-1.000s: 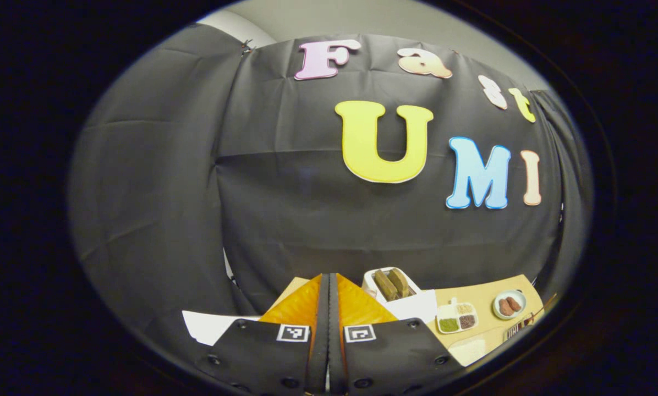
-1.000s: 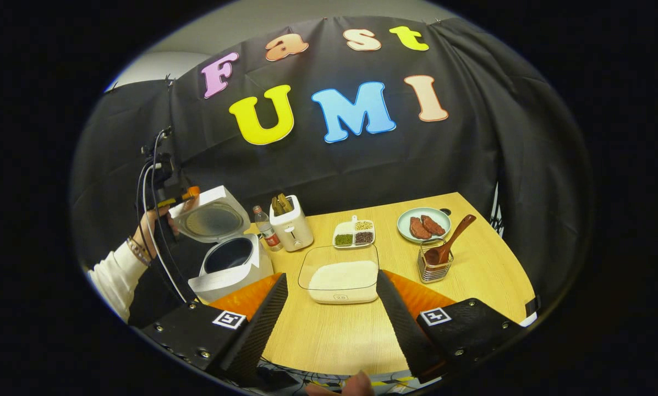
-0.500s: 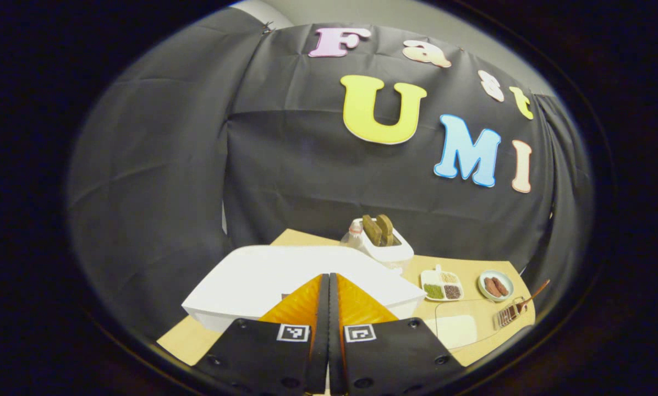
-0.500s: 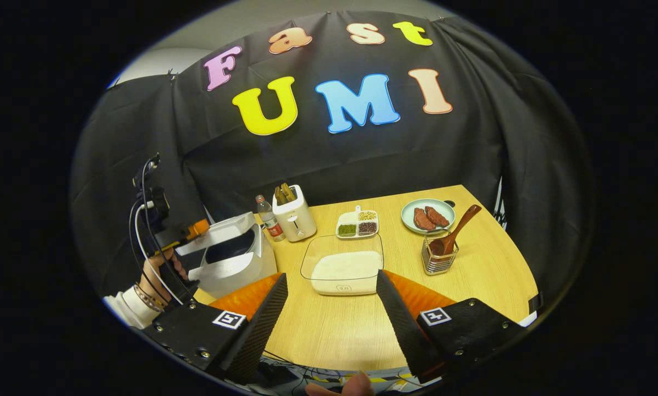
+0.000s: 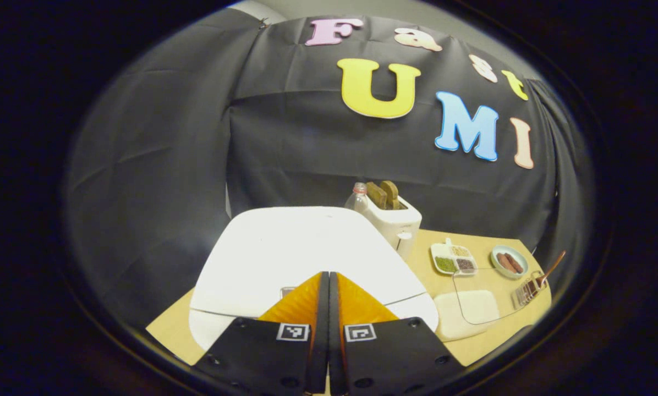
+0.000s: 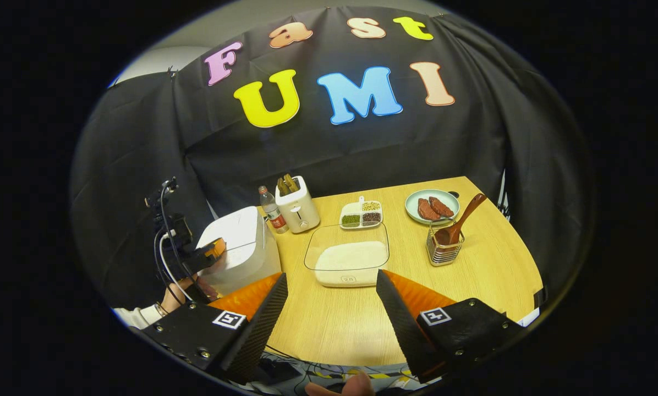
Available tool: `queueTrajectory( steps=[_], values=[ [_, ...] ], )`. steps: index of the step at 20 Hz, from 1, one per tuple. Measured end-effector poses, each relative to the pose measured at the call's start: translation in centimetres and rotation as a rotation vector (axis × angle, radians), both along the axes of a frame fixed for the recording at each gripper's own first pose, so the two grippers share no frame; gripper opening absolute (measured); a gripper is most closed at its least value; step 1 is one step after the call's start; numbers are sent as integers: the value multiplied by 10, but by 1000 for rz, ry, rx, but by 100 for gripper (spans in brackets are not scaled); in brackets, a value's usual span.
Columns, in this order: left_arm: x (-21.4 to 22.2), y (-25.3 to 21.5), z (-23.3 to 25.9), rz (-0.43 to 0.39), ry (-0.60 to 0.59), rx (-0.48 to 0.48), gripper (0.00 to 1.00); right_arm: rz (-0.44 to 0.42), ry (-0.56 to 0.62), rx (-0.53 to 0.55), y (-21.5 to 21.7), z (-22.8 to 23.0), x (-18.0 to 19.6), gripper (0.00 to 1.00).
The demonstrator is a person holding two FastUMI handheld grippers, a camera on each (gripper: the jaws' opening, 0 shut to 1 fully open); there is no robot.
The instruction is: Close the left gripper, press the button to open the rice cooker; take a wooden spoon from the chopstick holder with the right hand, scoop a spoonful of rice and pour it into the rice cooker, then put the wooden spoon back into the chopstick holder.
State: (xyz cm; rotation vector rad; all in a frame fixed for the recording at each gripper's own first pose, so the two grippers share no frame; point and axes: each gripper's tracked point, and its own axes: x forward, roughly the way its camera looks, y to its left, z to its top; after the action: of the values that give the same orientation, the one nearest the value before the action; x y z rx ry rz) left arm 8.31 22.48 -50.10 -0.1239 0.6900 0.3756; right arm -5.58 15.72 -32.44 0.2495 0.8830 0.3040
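Right under the left gripper point(image 5: 324, 286), whose fingers are pressing together on nothing, the rice cooker point(image 5: 307, 258) is sitting with its lid down; the button is probably hidden beneath the tips. Step 1 is in hand. Ahead of the wide-open, empty right gripper point(image 6: 332, 300), the wooden spoon point(image 6: 461, 220) is waiting in the chopstick holder point(image 6: 443, 250).

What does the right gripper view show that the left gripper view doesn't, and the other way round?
Right gripper view: the open right tongs and a hand holding the left tongs by the rice cooker. Left gripper view: those tongs shut, tips over the cooker's closed lid. Both: toaster, rice container, wooden spoon in the chopstick holder.
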Motion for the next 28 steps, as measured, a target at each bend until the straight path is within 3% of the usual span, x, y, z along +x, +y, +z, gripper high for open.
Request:
queueTrajectory(
  steps=[2, 7, 8, 9, 12, 14, 17, 19, 24, 26, 27, 28],
  values=[
    [-4, -1, -3, 6, 12, 33, 14, -2, 4, 3, 1, -1, -1, 99],
    [-1, -1, 6, -3, 34, 113, 12, -15, -2, 2, -5, 2, -2, 99],
    [-4, 5, 6, -1, 43, 132, 17, -20, 0, 3, -7, 2, -3, 99],
    [-3, 7, 8, -12, 38, 141, 32, -24, 4, 6, -7, 1, -3, 99],
    [-4, 13, 20, -29, 5, 169, 45, -30, 17, 22, -5, -1, -6, 99],
    [-2, 14, 29, -29, -37, 160, 59, -22, 14, 23, -2, 0, -6, 99],
    [-20, 14, 5, -1, 61, 117, 62, -9, 13, 23, 2, 1, -7, 99],
    [-23, 16, 15, 9, 35, 155, 66, -6, 7, 21, 2, 3, -7, 99],
    [-30, 7, 12, 13, 56, 133, 67, -21, 20, 36, 3, 0, -9, 99],
    [-29, 8, 15, 14, 59, 133, 77, -21, 24, 50, 7, 1, -9, 99],
    [-28, 8, 17, 10, 58, 135, 67, -17, 21, 51, 9, 2, -8, 99],
    [-30, 6, 18, 7, 63, 122, 73, -12, 15, 46, 9, 3, -8, 99]
  ],
)
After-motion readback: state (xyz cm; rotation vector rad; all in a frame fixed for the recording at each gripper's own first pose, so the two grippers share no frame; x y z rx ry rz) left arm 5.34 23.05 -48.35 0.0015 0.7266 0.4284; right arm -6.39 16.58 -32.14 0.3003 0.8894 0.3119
